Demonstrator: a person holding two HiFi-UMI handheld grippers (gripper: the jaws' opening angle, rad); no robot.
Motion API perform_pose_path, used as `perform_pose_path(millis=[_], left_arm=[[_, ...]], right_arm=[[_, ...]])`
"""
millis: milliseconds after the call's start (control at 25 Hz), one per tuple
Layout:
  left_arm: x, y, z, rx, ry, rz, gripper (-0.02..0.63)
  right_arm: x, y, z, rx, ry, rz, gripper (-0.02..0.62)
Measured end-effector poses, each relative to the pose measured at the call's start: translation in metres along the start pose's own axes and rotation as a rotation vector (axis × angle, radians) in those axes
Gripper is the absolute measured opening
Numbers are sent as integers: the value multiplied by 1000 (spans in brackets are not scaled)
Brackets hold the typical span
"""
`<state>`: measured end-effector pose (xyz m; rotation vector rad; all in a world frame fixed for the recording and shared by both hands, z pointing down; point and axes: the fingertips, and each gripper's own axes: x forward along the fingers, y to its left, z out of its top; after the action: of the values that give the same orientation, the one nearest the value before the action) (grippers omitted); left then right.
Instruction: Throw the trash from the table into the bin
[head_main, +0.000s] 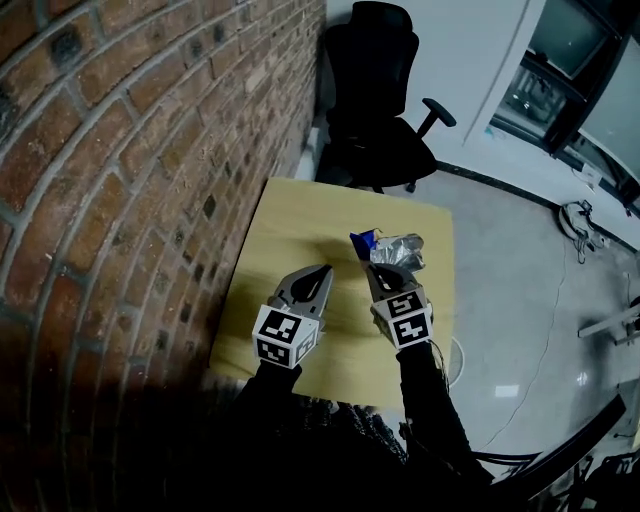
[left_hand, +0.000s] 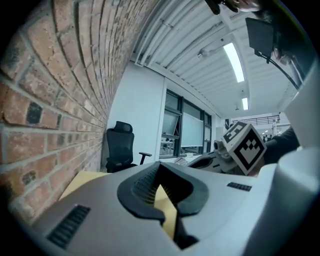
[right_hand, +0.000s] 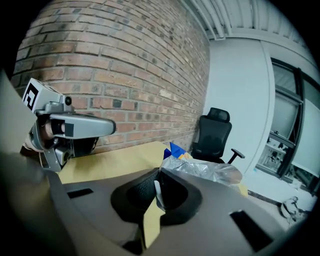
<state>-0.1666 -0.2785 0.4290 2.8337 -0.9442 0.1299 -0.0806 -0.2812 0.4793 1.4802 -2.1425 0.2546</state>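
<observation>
the left gripper (head_main: 322, 271) hovers over the pale wooden table (head_main: 300, 215), jaws together and empty. the right gripper (head_main: 371, 268) is pinched on the near edge of the crumpled silver foil wrapper with a blue end (head_main: 398, 250), mid-table — likely light, crackly and slippery, so a bunched fold should hold better. no bin shows.

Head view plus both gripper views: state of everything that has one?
left claw: shut, empty, above the table.
right claw: shut on the foil wrapper, at its edge.
foil wrapper: crumpled, over the table; lifted or resting, can't tell.
office chair: unoccupied, at the table's far end.
</observation>
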Motion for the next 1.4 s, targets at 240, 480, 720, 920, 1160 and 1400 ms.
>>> perform_pose_path(millis=[240,480,720,920,1160,1400], left_arm=[[34,-55,4,36,15,-98,5],[64,-128,0,72,35,-172,6],[97,-204,1,88,35,-226,6],[124,-271,-6,91,38,-258,5],[145,-335,-19,76,49,-265,6],[161,-377,-34,99,84,-319,6]], right_arm=[[-52,-46,-20,91,-43,-98,12],[-113,-94,-51,145,-71,-169,11],[-176,-142,-89,174,-77,-227,11],[-224,-180,-129,197,-75,-254,12],[-270,-215,-171,210,-65,-263,11],[-289,-227,-206,256,-45,-271,11]])
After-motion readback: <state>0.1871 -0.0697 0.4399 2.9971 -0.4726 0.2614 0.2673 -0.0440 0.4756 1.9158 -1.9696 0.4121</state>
